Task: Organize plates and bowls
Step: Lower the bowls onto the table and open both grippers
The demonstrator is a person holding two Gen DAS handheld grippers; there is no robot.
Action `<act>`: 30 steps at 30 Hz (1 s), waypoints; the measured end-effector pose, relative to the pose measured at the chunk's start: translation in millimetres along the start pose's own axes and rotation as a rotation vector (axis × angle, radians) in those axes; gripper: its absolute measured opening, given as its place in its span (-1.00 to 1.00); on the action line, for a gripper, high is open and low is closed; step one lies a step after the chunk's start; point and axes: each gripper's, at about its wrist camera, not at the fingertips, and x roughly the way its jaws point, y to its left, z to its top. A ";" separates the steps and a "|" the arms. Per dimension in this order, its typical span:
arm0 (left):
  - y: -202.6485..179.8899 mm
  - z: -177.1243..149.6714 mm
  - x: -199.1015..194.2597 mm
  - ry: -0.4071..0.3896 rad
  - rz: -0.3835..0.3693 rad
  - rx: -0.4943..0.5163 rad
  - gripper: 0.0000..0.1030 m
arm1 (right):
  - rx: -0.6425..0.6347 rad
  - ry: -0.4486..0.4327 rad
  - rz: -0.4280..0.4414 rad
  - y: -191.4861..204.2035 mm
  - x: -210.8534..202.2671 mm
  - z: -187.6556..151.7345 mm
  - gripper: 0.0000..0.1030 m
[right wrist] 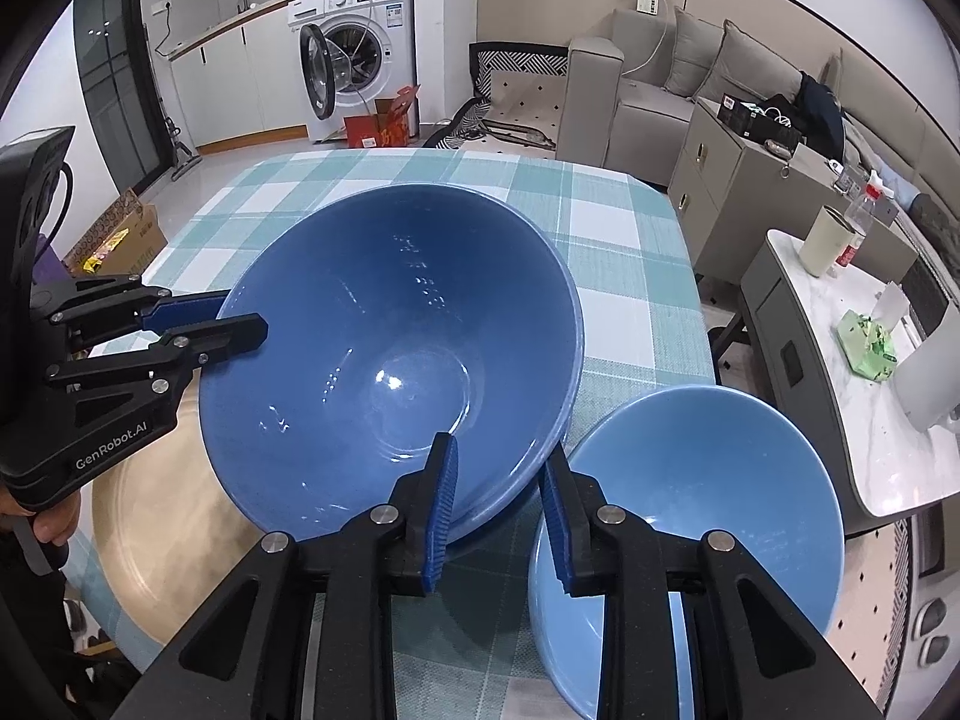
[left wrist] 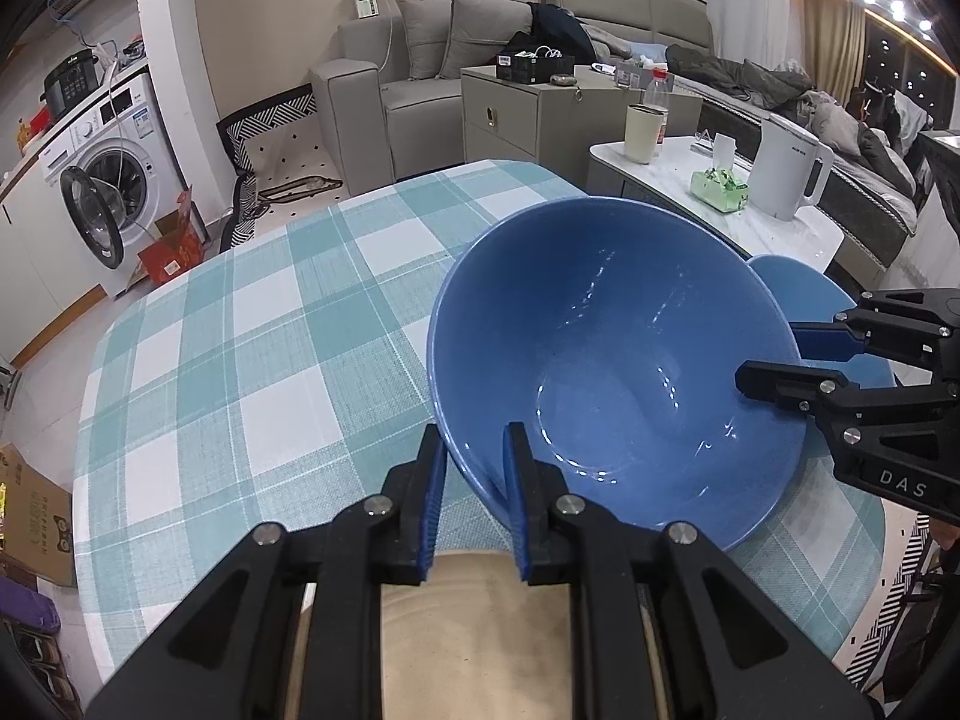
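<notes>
A large dark blue bowl [left wrist: 606,348] [right wrist: 390,330] hangs tilted over the checked tablecloth [left wrist: 240,360] [right wrist: 618,252], held from two sides. My left gripper [left wrist: 474,456] [right wrist: 243,312] is shut on its near rim, one finger inside and one outside. My right gripper [right wrist: 498,474] [left wrist: 774,354] is closed on the opposite rim in the same way. A smaller light blue bowl [right wrist: 690,480] [left wrist: 798,282] stands on the table to the right of the big one. A beige plate [left wrist: 474,630] [right wrist: 156,516] lies under the big bowl's left side.
Past the table's right edge, a white side table [left wrist: 780,228] [right wrist: 852,396] carries a kettle [left wrist: 786,168], a green tissue pack [left wrist: 720,189] and a cream cup [left wrist: 645,132]. A grey cabinet [left wrist: 528,120], a sofa [left wrist: 420,60] and a washing machine [left wrist: 114,180] stand beyond.
</notes>
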 end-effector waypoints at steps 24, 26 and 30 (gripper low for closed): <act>1.5 -1.5 1.5 0.016 -0.019 -0.003 -0.52 | -0.036 -0.017 -0.043 6.5 -2.8 -4.7 -0.01; 1.6 -1.6 -0.7 0.012 -0.024 -0.004 -0.50 | -0.037 -0.039 -0.054 6.2 -6.2 -4.6 0.06; 1.3 -0.7 -7.4 -0.005 -0.028 -0.005 -0.11 | -0.039 -0.068 -0.059 4.8 -13.9 -5.9 0.29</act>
